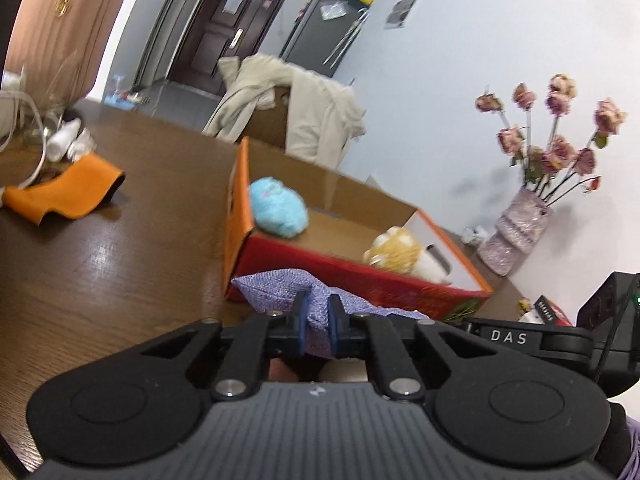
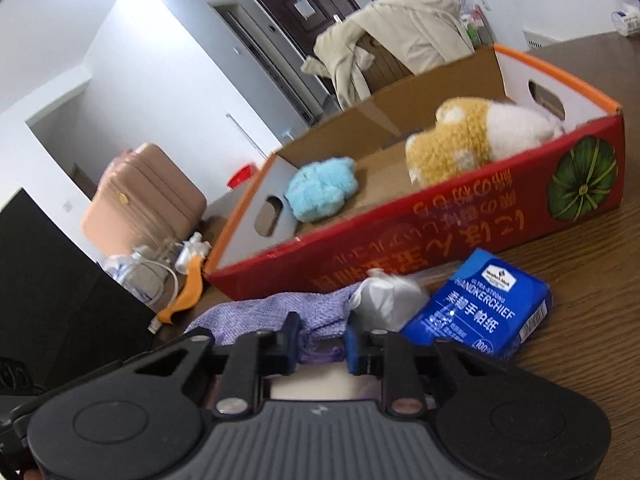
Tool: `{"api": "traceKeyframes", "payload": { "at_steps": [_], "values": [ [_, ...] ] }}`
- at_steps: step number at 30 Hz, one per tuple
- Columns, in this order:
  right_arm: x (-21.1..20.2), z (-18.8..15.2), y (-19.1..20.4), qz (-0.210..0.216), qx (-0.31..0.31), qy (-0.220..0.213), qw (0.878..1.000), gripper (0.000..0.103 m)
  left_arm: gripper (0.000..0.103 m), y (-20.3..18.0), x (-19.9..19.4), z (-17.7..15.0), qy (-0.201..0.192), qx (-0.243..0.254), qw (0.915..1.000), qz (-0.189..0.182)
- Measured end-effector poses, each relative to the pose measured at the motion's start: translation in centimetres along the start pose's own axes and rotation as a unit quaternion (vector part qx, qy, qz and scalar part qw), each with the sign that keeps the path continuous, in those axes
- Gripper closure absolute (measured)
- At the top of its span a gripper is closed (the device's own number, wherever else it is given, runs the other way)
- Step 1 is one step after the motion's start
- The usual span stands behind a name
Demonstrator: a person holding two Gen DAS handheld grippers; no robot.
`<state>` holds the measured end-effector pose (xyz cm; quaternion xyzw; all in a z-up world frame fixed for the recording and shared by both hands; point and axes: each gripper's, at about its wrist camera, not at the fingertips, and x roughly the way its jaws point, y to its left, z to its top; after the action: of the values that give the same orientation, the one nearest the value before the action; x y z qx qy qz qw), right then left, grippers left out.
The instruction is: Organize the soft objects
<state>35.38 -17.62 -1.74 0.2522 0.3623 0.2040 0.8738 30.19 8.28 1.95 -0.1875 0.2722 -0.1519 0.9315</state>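
Both grippers are on the purple cloth (image 1: 280,286) now, right at the near wall of the red box (image 1: 360,276). The left gripper (image 1: 318,312) has its blue pads pinched tight on a fold. The right gripper (image 2: 320,338) has cloth between its fingers too, though the gap looks wider and I cannot tell whether it truly grips.

Inside the box, the blue plush (image 2: 322,192) lies at the left end and the yellow plush (image 2: 460,148) at the right, with bare cardboard between them. That gap looks like the spot to aim for.

To do this well, I'd lift both ends together so the cloth clears the near wall. Mind the tissue pack (image 2: 480,308) and the grey bundle (image 2: 386,296), which lie touching the cloth on its right.
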Motion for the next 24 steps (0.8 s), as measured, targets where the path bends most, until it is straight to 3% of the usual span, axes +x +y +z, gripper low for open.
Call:
{"api": "traceKeyframes", "payload": {
  "at_steps": [6, 9, 12, 14, 15, 17, 19, 24],
  "values": [
    [-4.1, -0.2, 1.6, 0.022, -0.028, -0.025, 0.999, 0.086, 0.093, -3.1, -4.4, 0.3, -0.038, 0.027, 0.9987, -0.017],
    [-7.2, -0.9, 3.3, 0.015, -0.085, -0.044, 0.995, 0.086, 0.093, -4.6, -6.9, -0.5, -0.05, 0.039, 0.9976, -0.03],
    [-10.1, -2.6, 4.9, -0.013, -0.154, -0.064, 0.986, 0.08, 0.093, -6.0, -8.6, -3.0, -0.038, 0.053, 0.9971, -0.038],
    [-11.4, -4.3, 5.3, -0.032, -0.182, -0.06, 0.981, 0.072, 0.093, -6.6, -8.7, -5.4, -0.009, 0.059, 0.9976, -0.034],
    [-11.7, -5.0, 4.9, -0.032, -0.175, -0.054, 0.983, 0.066, 0.093, -6.6, -8.4, -6.2, 0.003, 0.057, 0.998, -0.028],
    [-12.0, -6.7, 3.6, -0.029, -0.151, -0.035, 0.987, 0.065, 0.094, -6.7, -8.4, -8.1, 0.025, 0.055, 0.998, -0.015],
    [-12.1, -8.5, 2.4, -0.049, -0.136, -0.026, 0.989, 0.065, 0.094, -7.0, -8.9, -9.4, 0.03, 0.063, 0.9975, -0.01],
    [-14.0, -10.8, 0.9, -0.041, -0.113, -0.038, 0.992, 0.065, 0.094, -7.1, -9.4, -10.5, 0.033, 0.073, 0.9967, 0.007]
  ]
}}
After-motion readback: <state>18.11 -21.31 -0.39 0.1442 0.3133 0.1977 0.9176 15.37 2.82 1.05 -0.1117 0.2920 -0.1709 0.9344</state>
